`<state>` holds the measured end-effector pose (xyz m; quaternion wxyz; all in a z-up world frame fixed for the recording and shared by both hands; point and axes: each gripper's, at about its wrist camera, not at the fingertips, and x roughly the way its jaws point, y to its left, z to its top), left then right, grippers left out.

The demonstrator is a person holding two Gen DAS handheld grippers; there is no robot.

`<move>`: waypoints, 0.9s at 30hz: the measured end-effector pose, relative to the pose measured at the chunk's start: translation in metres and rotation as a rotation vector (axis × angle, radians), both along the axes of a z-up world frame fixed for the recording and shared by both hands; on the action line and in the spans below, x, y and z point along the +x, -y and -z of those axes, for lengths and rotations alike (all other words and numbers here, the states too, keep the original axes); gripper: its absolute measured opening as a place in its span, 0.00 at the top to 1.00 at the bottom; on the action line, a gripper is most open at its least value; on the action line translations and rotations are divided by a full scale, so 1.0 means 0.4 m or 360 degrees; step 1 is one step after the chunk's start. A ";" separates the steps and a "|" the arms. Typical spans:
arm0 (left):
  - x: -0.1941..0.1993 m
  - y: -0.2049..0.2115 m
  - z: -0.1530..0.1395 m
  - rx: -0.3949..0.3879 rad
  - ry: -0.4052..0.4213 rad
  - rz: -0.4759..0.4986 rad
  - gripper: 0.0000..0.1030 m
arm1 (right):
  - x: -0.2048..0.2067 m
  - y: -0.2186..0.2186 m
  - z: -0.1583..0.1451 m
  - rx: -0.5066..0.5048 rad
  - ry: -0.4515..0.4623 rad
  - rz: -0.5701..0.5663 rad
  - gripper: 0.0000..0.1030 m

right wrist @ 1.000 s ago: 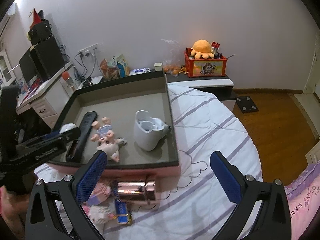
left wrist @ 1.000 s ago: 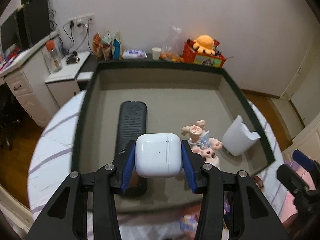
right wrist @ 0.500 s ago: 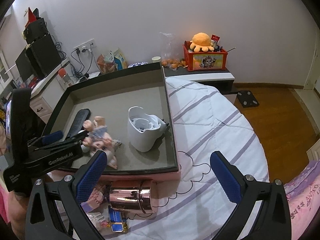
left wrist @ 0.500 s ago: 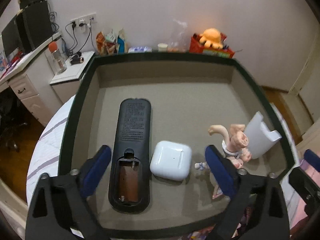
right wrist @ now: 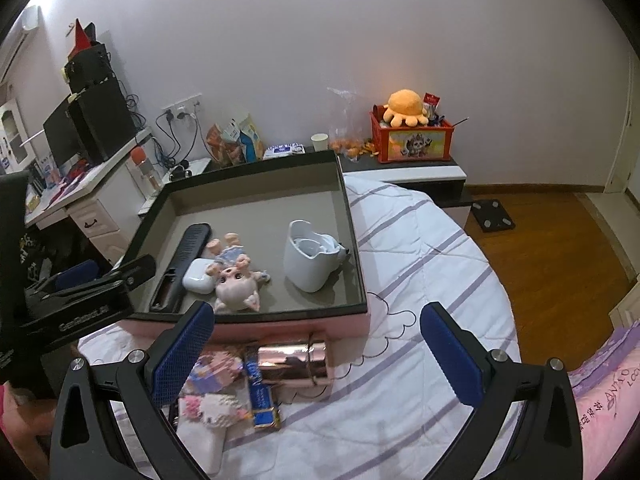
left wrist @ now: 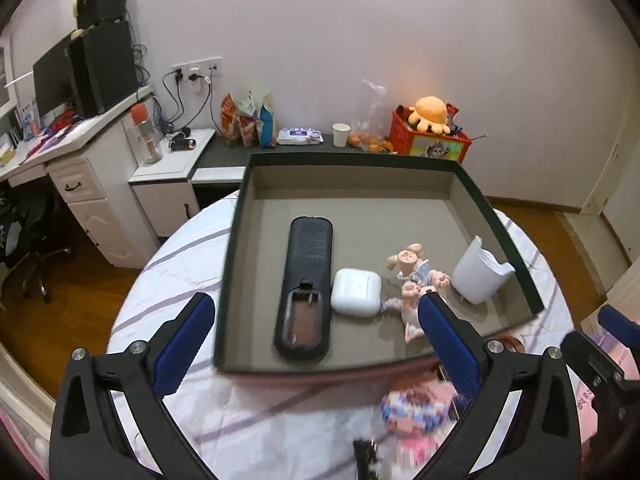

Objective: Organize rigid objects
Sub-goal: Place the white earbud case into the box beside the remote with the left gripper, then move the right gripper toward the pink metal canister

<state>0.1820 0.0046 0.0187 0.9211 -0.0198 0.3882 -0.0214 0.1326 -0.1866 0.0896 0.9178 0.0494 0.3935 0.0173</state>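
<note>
Pink bedding [right wrist: 608, 380] reads "ANYAO"; wipes pack [left wrist: 300, 136] label illegible.

A plain white wall [right wrist: 320, 40] stood behind a white desk [left wrist: 80, 152], wooden floor [right wrist: 540, 240] lay beside the striped bed [right wrist: 420, 248].

The earbuds case [left wrist: 355, 291] is smooth, glossy white plastic, lying at three o'clock of the matt black plastic remote control [left wrist: 306, 287], whose back is finely ribbed. The tray [left wrist: 516, 248] looks like cardboard, matt grey-brown inside with a dark rim. The pig figurine [right wrist: 236, 280] has a glossy, glazed-looking surface. The white jug [right wrist: 310, 258] is smooth plastic with a soft sheen. At six o'clock of the tray, a cylinder [right wrist: 292, 364] shines like mirror-polished rose-gold metal on the striped cloth bedspread [right wrist: 420, 240].
</note>
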 end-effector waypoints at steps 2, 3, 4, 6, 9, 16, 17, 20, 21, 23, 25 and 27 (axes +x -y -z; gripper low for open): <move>-0.032 -0.008 -0.014 0.0005 0.0016 -0.0009 0.00 | -0.016 -0.005 -0.009 0.0005 0.0015 0.0002 0.00; -0.046 -0.011 -0.020 0.0011 0.0022 -0.0014 0.00 | -0.026 -0.009 -0.013 0.0005 0.0022 0.0002 0.00; -0.071 -0.018 -0.027 0.0018 0.0032 -0.0021 0.00 | -0.035 -0.013 -0.017 0.0005 0.0029 0.0000 0.00; -0.099 -0.028 -0.033 0.0017 0.0040 -0.0033 0.00 | -0.053 -0.019 -0.024 0.0010 0.0041 -0.0004 0.00; -0.159 -0.057 -0.039 -0.0025 0.0043 -0.0063 0.00 | -0.084 -0.028 -0.029 0.0014 0.0051 -0.0026 0.00; -0.254 -0.111 -0.005 -0.0099 0.0016 -0.0148 0.00 | -0.148 -0.022 0.017 -0.0003 -0.0031 -0.0030 0.00; -0.265 -0.114 0.004 -0.0100 0.0005 -0.0156 0.00 | -0.159 -0.019 0.030 -0.0001 -0.0052 -0.0030 0.00; -0.289 -0.118 0.023 -0.0099 -0.0019 -0.0161 0.00 | -0.177 -0.021 0.060 -0.0013 -0.0108 -0.0048 0.00; -0.295 -0.116 0.029 -0.0097 -0.0026 -0.0162 0.00 | -0.182 -0.022 0.068 -0.0012 -0.0124 -0.0053 0.00; -0.305 -0.118 0.038 -0.0092 -0.0044 -0.0161 0.00 | -0.187 -0.026 0.077 -0.0011 -0.0141 -0.0060 0.00; -0.308 -0.115 0.041 -0.0088 -0.0053 -0.0155 0.00 | -0.188 -0.028 0.080 -0.0014 -0.0147 -0.0062 0.00; -0.310 -0.112 0.041 -0.0073 -0.0050 -0.0148 0.00 | -0.186 -0.030 0.080 -0.0020 -0.0145 -0.0063 0.00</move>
